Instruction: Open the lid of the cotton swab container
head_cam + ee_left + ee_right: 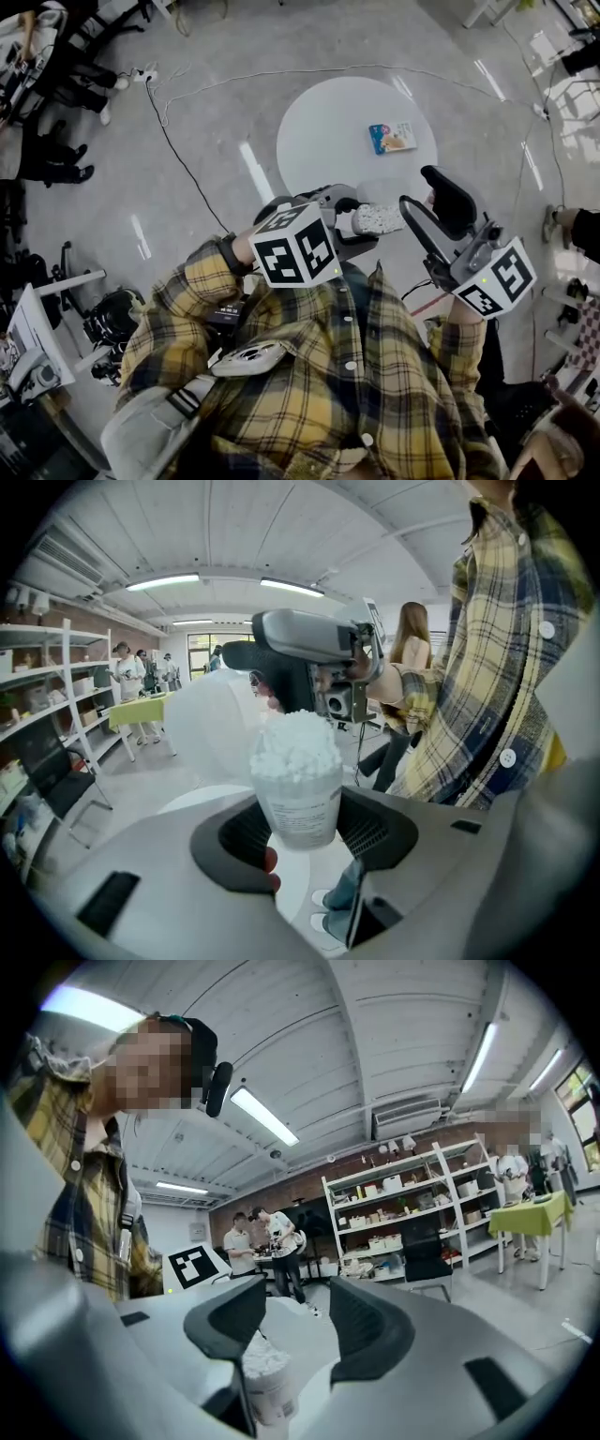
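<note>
My left gripper [349, 223] is shut on the cotton swab container [380, 218], a small clear tub with a printed label, held in the air near the edge of the round white table [328, 122]. In the left gripper view the tub [300, 799] stands upright between the ribbed pads. White swab heads heap out of its open top. Its translucent lid [211, 728] hangs tipped back at the left. My right gripper [415, 186] hovers just right of the tub, open. In the right gripper view nothing lies between its fingers, and the tub [267, 1382] shows below the left one.
A small blue and orange packet [392, 138] lies on the table. Cables [178, 155] trail over the grey floor at the far left. Seated people [47, 103] and equipment line the left side. Shelves [412, 1213] and a green-covered table [534, 1213] stand further off.
</note>
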The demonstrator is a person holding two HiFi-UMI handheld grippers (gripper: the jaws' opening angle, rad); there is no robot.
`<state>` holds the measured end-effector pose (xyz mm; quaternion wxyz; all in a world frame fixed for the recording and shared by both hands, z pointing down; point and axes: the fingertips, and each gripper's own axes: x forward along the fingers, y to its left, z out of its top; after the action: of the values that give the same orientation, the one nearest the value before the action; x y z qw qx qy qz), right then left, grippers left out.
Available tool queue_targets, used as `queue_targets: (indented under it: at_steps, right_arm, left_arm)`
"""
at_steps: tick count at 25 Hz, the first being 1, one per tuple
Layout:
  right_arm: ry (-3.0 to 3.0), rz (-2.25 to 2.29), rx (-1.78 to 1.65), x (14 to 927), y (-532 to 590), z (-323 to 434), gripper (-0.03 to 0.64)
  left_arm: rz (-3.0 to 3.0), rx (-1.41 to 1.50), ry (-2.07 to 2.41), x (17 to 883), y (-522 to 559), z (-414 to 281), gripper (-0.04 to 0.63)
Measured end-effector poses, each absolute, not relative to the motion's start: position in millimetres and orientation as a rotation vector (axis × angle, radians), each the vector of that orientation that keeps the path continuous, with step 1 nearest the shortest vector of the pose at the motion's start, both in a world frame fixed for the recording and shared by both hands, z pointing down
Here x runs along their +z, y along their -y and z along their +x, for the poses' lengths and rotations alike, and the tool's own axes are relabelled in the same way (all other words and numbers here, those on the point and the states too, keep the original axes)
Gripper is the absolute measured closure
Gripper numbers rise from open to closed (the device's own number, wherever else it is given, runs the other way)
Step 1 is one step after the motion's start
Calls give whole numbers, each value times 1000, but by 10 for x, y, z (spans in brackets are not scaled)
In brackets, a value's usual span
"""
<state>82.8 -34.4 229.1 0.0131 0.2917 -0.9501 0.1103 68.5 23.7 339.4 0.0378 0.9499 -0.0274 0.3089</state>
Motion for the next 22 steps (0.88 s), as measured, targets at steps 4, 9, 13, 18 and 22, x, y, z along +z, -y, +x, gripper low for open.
queue_targets:
  at_steps: [4,9,13,18,22]
  right_arm:
    - [2912,1042,268,2262,348,880,414]
    - [2878,1160,246,2316,348,930,455]
    - [2843,1281,260,2400,345,1001,488]
    - [2773,1376,257,2549,364,1057,549]
    - [2728,1422,264,2690,380,1086,580]
  left_arm:
    - [2914,908,230,3313,-70,641,377]
    - [2914,850,386,3225,91,623,378]
    - [2903,822,470,3189,165,596,377]
    - [2906,775,545,3130,239,554,379]
    - [2909,762,578,3141,231,521,379]
